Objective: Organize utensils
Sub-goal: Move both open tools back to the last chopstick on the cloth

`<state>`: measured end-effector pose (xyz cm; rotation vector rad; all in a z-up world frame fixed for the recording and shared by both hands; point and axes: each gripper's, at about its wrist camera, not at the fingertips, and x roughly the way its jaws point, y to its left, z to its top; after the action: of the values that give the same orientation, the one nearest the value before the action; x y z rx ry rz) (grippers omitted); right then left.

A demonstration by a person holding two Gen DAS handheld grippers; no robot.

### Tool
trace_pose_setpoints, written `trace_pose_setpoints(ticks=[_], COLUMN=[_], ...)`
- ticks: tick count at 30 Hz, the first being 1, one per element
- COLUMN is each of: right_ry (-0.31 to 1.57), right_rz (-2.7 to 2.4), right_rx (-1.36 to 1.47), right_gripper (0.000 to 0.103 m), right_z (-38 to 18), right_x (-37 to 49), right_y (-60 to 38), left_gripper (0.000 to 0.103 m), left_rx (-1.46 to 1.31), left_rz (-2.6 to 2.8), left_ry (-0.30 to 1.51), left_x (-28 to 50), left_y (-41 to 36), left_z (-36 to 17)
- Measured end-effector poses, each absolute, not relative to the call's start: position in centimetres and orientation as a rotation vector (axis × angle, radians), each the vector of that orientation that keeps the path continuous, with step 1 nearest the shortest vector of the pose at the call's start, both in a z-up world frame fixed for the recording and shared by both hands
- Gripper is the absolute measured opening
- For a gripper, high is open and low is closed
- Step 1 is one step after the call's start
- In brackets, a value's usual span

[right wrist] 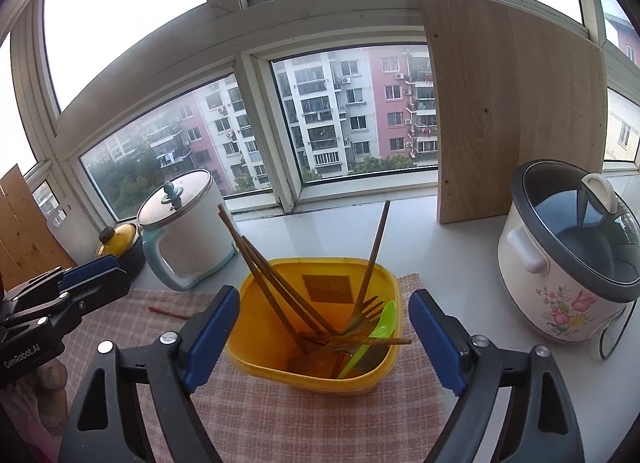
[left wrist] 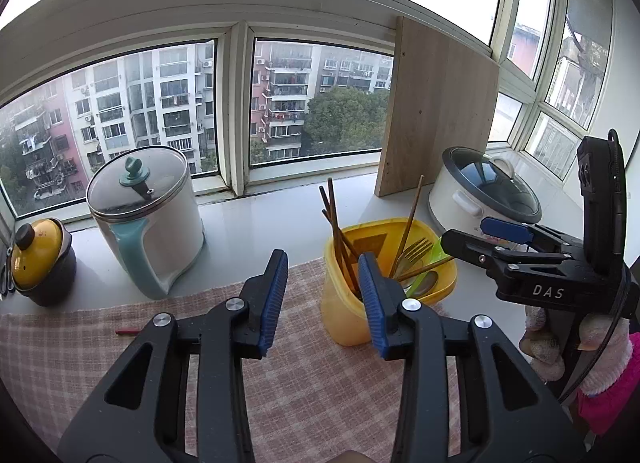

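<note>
Your left tool [left wrist: 323, 295] is released: its blue-padded jaws stand apart with nothing between them, over the pink-and-white checked cloth [left wrist: 312, 383] that covers the near part of the white counter [left wrist: 256, 219]. Your right tool [right wrist: 322, 337] is released too, its jaws spread wide on either side of the yellow square plastic tub [right wrist: 256, 339] without touching it.

The tub stands upright on the cloth and holds the utensils. Several long brown wooden chopsticks [right wrist: 256, 263] lean out of it toward the left, one more leans up toward the right, and another lies across the inside. A gold-coloured metal fork [right wrist: 362, 315] rests with its tines up against the far right corner, and a lime-green plastic spoon [right wrist: 374, 333] leans beside it. In the left wrist view a metal spoon bowl [left wrist: 424, 283] also shows in the tub.

One thin red stick [right wrist: 168, 313] lies flat on the cloth, left of the tub and well apart from it; you cannot tell what it is.

Behind the cloth stand a white kettle with a pale teal handle and glass lid [right wrist: 188, 239], a small dark pot with a yellow lid [right wrist: 120, 245], a pale wooden board [right wrist: 516, 111] propped upright against the window, and a white flowered rice cooker with a dark glass lid [right wrist: 568, 259]. A hand in a fuzzy pink glove [left wrist: 600, 359] holds the right tool.
</note>
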<state>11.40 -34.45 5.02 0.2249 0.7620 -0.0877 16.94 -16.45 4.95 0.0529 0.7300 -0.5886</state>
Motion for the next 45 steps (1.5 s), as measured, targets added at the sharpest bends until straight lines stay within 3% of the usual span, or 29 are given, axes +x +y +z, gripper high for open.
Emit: trace_pose_setpoints(ticks=[3,8,12,14,25,32,35,43,45], right_ry=[0.750,0.764,0.796,0.807,0.875,0.952,0.975,0.981,0.985], right_rz=[-0.069,-0.037,-0.028,-0.030,-0.061,-0.115,-0.137,-0.153,-0.151], right_rx=[0.229,0.236,0.241,0.237,0.295,0.358,0.398,0.449,0.455], right_gripper=[0.094,0.094,0.095,0.103,0.102,0.099,0.097,0.097,0.097], right_z=[5.2,4.6,3.3,2.4,-2.0,-5.1,-6.1,-6.6,-6.8], right_x=[10.5,9.2,8.1,7.3,2.4,-0.1,-0.7,-1.3,-1.3], right_y=[-33.3,-31.5,-30.3,-29.9,-31.0,-32.9,-33.8,-35.1,-35.1], left_gripper=[0.054,0.054,0.054,0.054,0.054,0.054,0.048,0.048,0.044], left_rx=[0.082,0.131,0.210,0.258,0.377,0.389,0.438,0.531,0.551], left_rz=[-0.573,-0.556,-0.554,-0.552,-0.600,-0.624,-0.651,-0.636,-0.620], left_ry=[0.717,0.743,0.790,0.823,1.072,1.099,1.095,1.118,1.126], left_x=[16.4,16.9,18.2,19.1,25.3,27.8,28.0,29.4,29.8], left_y=[-14.7,-11.4,-9.3,-8.7,-9.0,-10.9,-12.8,-15.5,-15.7], left_z=[4.7,3.1,0.6,-1.2,-10.9,-12.8,-13.2,-15.1,-15.7])
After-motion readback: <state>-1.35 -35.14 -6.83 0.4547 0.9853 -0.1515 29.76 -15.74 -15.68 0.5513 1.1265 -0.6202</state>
